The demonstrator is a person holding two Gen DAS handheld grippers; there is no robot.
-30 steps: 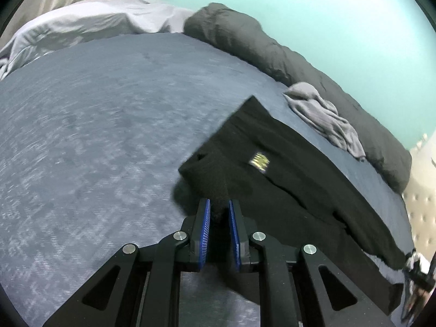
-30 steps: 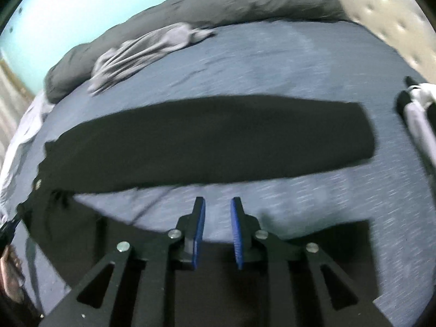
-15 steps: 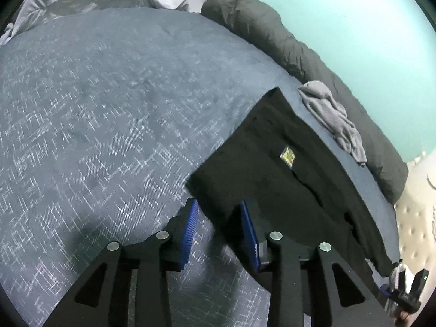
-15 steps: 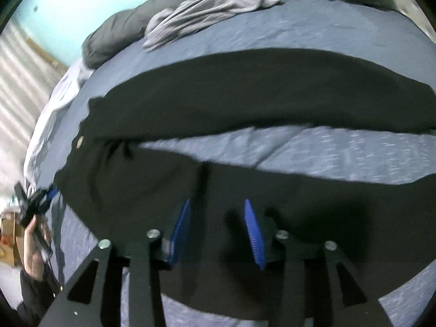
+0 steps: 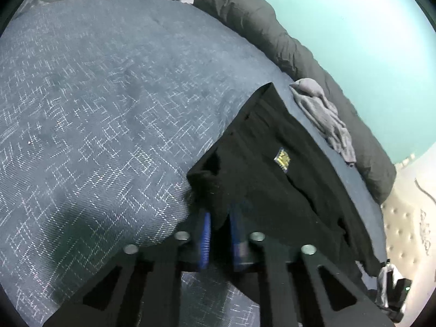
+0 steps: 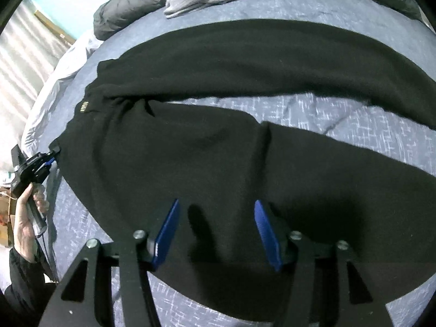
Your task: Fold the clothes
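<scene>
Our left gripper (image 5: 219, 227) is closing on the black trousers' (image 6: 218, 150) waistband at lower centre; our right gripper (image 6: 216, 231) is opening over the fabric, holding nothing.

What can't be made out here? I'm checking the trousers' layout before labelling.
- Black trousers: leg ends, right wrist view, cut off by the right edge.
- Left tool, closing: pad contact on the waistband corner, left wrist view, blurred.
- Yellow label: text too small.
</scene>
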